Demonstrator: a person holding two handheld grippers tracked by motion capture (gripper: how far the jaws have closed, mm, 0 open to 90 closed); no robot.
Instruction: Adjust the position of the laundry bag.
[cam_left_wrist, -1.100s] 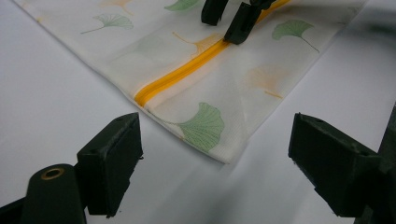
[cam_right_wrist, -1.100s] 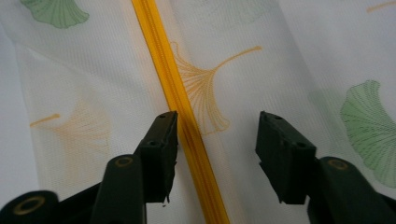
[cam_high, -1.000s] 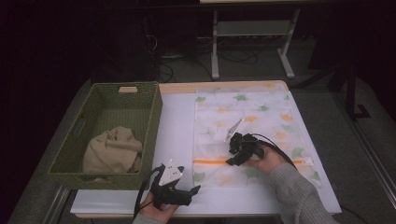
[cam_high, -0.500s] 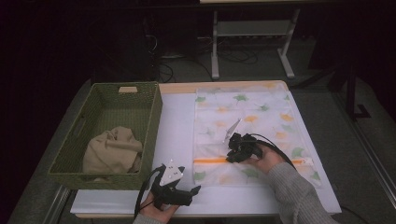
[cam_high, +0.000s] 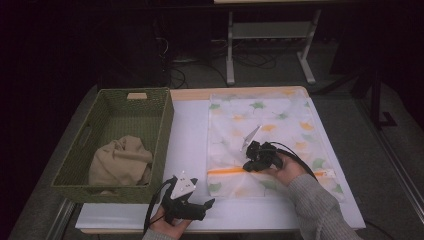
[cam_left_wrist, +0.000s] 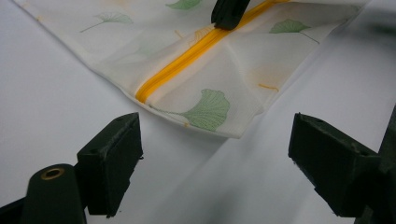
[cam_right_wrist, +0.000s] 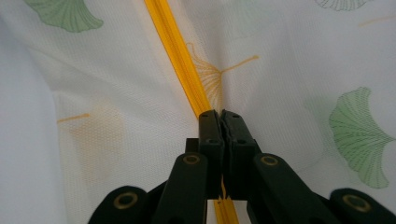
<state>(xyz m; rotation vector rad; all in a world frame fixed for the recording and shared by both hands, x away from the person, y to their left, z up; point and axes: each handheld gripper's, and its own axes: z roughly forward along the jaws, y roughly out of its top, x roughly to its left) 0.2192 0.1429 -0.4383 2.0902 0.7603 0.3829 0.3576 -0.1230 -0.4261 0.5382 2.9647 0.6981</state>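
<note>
Grey knitted sleeve (cam_high: 320, 210), black fingers (cam_right_wrist: 219, 135) with brass rivets.

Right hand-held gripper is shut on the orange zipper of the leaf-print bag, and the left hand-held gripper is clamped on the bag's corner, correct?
Not quite. The left hand-held gripper is open and short of the leaf-print bag, its jaws apart over the white table, as the left gripper view shows. The right hand-held gripper is indeed shut on the orange zipper.

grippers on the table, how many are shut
1: the right gripper, jaws just closed on the orange zipper of the leaf-print bag. The left gripper stands open near the bag's corner.
</note>
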